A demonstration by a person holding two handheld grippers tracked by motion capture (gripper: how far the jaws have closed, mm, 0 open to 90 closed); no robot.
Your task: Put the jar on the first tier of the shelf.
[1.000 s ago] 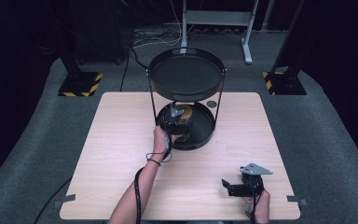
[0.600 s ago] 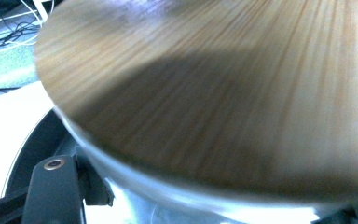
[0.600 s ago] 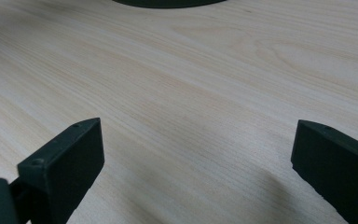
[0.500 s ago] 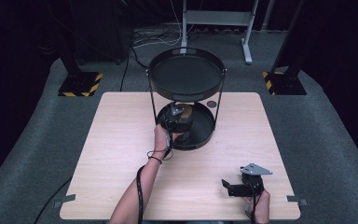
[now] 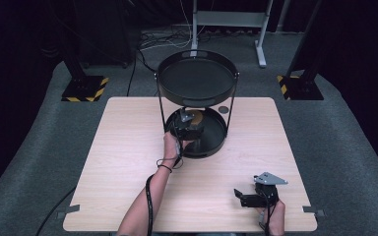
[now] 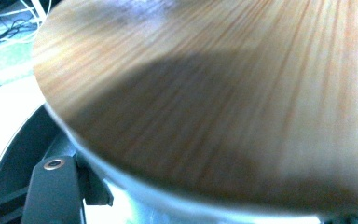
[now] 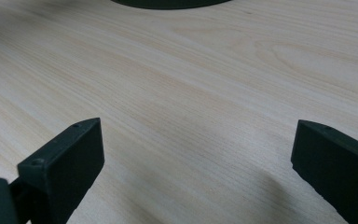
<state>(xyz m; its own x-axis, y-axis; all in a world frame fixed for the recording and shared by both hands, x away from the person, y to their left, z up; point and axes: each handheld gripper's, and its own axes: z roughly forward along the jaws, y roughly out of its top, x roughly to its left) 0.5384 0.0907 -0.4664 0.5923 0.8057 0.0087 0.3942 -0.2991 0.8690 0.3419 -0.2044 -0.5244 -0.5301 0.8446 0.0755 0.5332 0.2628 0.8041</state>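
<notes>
The left gripper reached into the lower tray of the 2-tier black stand, with a round wooden disc pressed up close against it and tilted; whether its jaws had clamped the disc could not be told. The right gripper rested well apart at the table's near edge, jaws wide open on nothing, so the left hand was plainly the nearer one.

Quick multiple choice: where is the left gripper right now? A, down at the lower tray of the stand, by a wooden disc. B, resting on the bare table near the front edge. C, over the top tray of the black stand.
A: in the high view the left gripper is at the lower tray of the stand, under the top tray, and the left gripper view has a wooden disc right up close.
</notes>
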